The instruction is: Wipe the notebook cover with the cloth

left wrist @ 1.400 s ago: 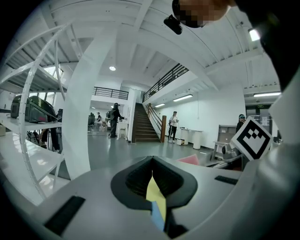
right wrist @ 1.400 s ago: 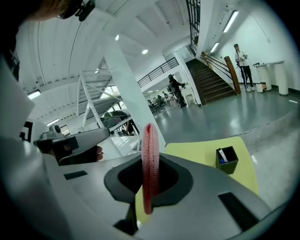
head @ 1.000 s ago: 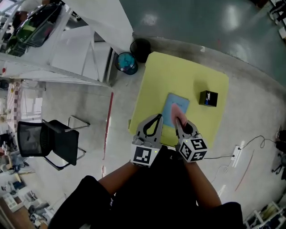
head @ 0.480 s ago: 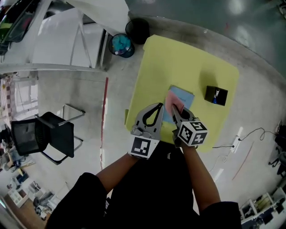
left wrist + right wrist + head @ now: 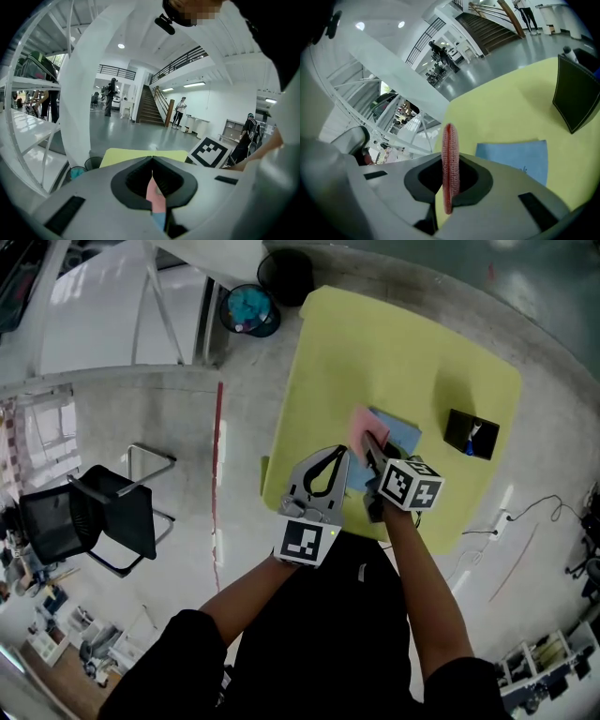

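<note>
In the head view, the pink cloth (image 5: 363, 425) is held by the right gripper (image 5: 372, 452) at a corner of the blue notebook (image 5: 401, 435), which lies on the yellow table (image 5: 394, 343). In the left gripper view, the left gripper (image 5: 151, 160) is seen pressed together, empty. In the right gripper view, the cloth is pinched upright between the jaws; the notebook's small print cannot be read.

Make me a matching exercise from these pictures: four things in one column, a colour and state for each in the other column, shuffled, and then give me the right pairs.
Things:
1. cloth
2. notebook
3. pen holder
4. left gripper

Colour and state:
A. blue, lying flat on the yellow table
B. jaws together, nothing held
C. pink, pinched on edge in the right gripper
D. black, standing on the table apart from the other things

Pairs: 1-C, 2-A, 3-D, 4-B
</note>
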The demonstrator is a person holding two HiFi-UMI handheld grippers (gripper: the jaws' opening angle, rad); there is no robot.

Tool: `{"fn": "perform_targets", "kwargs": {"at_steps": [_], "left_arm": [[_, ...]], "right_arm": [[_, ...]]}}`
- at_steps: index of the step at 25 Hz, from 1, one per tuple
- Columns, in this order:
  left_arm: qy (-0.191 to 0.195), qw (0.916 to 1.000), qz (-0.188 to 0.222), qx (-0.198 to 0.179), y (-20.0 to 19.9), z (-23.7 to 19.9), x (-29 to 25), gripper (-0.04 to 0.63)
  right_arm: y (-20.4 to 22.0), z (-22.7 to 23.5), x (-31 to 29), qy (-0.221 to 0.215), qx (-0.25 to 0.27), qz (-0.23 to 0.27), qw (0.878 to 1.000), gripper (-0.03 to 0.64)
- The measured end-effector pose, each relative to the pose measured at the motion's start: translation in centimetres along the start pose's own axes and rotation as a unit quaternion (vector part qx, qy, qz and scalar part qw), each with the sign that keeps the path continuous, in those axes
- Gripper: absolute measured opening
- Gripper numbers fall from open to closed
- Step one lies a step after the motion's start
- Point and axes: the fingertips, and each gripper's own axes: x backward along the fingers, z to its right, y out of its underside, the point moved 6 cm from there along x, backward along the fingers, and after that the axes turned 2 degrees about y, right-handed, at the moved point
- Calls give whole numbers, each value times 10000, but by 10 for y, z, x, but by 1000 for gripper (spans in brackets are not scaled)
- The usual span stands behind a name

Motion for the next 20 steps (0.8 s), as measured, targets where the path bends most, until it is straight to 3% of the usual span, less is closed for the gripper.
{"fn": "perform_targets", "kwargs": {"at_steps": [7, 12, 20], "left_arm": [[273, 9996, 42, -42, 9, -6, -5, 14], [351, 9993, -53, 151, 21, -4, -14, 14], [463, 9982, -174, 334, 39, -4, -22, 14]], "right_arm": [[11, 21, -26, 140, -346, -148, 9992, 37], [18, 32, -41, 212, -238, -197, 9993, 37], [11, 53, -56, 486, -717, -332, 9957, 37]]}}
